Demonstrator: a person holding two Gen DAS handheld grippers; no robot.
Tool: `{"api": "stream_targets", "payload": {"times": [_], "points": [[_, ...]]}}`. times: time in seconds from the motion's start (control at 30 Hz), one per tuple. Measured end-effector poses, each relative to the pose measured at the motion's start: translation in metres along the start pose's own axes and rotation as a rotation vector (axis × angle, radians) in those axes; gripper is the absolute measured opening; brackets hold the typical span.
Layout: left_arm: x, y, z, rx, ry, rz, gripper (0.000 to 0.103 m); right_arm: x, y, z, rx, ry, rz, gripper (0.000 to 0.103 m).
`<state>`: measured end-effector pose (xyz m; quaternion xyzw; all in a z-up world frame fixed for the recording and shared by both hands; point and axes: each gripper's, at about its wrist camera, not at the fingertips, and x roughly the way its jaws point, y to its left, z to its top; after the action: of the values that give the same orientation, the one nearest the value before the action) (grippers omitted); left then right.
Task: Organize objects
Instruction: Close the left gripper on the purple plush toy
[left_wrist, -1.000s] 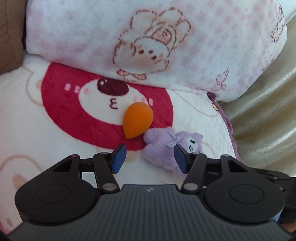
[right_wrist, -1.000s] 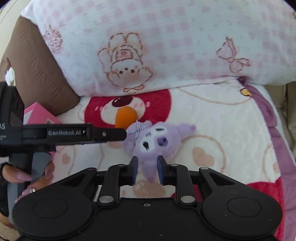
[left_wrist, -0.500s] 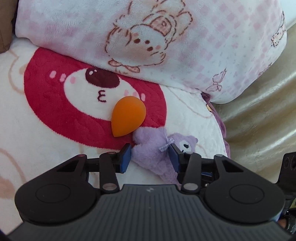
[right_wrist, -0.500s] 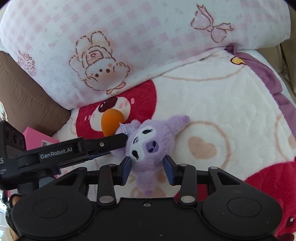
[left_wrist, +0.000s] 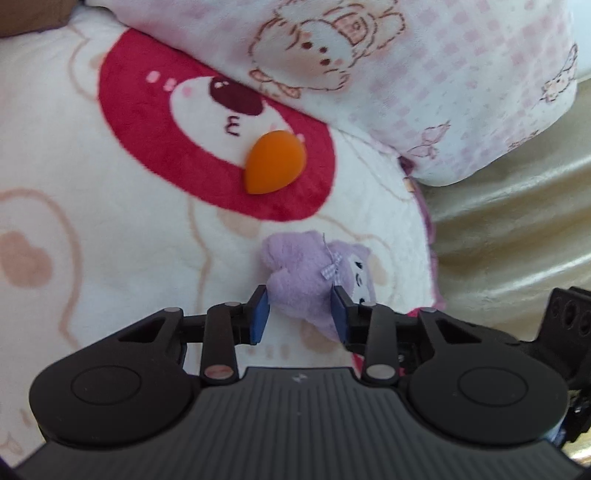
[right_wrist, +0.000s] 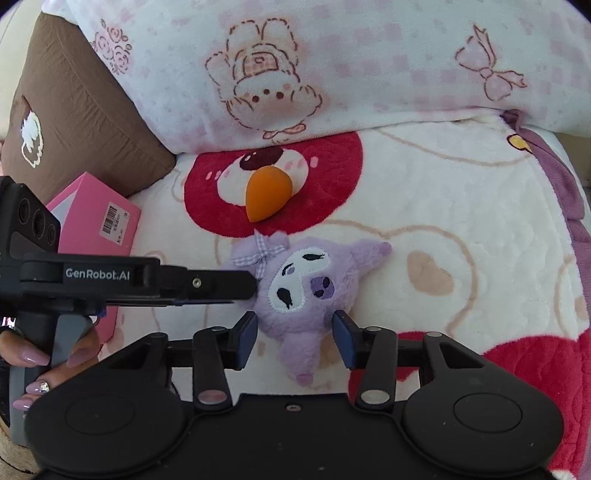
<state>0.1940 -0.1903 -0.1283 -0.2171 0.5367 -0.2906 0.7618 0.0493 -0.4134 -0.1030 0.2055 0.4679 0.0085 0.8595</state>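
Note:
A purple plush toy (left_wrist: 306, 273) (right_wrist: 303, 280) with a white face and a checked bow lies on the bear-print blanket (left_wrist: 92, 240). My left gripper (left_wrist: 299, 314) reaches in from the left of the right wrist view, its jaws closing, and its blue pads press the toy's sides. My right gripper (right_wrist: 295, 332) is opening. Its pads stand on either side of the toy's lower body without squeezing it. An orange teardrop sponge (left_wrist: 275, 162) (right_wrist: 267, 199) rests on the red bear face just beyond the toy.
A pink checked pillow (right_wrist: 369, 55) lies along the far side of the blanket. A brown cushion (right_wrist: 74, 110) and a pink box (right_wrist: 96, 221) sit at the left. A hand (right_wrist: 33, 358) holds the left gripper's handle. Beige sofa fabric (left_wrist: 517, 240) is to the right.
The right gripper's jaws spread off the toy's lower body while the left gripper's jaws closed in on its sides. The toy now lies a little apart from the orange sponge.

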Motion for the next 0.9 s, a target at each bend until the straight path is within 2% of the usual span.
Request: {"api": "stream_targets", "payload": {"times": [0.07,0.2,0.3,0.37,0.43,0.47,0.57,0.7,0.9], "points": [[0.001,0.0,-0.001,0.027,-0.023,0.06,0.034,0.002,0.0,0.0,0.014,0.003,-0.018,0.052],[-0.002,0.005,0.001,0.0,-0.056,0.035,0.035,0.004,-0.008,0.0,0.071,-0.009,-0.036,0.058],[-0.006,0.001,0.003,0.036,-0.113,0.061,0.037,0.007,-0.013,0.0,0.125,-0.014,-0.018,0.059],[-0.004,-0.002,0.006,0.057,-0.119,0.059,0.037,0.01,-0.012,-0.001,0.134,-0.018,-0.014,0.058],[0.002,-0.002,0.006,0.051,-0.1,0.034,0.034,0.012,-0.009,-0.002,0.12,-0.024,-0.018,0.056],[0.004,-0.003,0.005,0.05,-0.097,0.02,0.032,0.013,-0.006,-0.003,0.107,-0.024,-0.021,0.052],[0.008,-0.007,-0.002,0.084,-0.109,0.045,0.03,0.018,0.002,-0.003,0.027,-0.02,-0.065,0.05],[0.01,-0.005,-0.005,0.059,-0.103,0.049,0.03,0.025,0.009,-0.006,-0.029,-0.021,-0.101,0.05],[0.009,-0.008,-0.012,0.068,-0.119,0.06,0.03,0.028,0.01,-0.008,-0.037,-0.026,-0.115,0.05]]}}
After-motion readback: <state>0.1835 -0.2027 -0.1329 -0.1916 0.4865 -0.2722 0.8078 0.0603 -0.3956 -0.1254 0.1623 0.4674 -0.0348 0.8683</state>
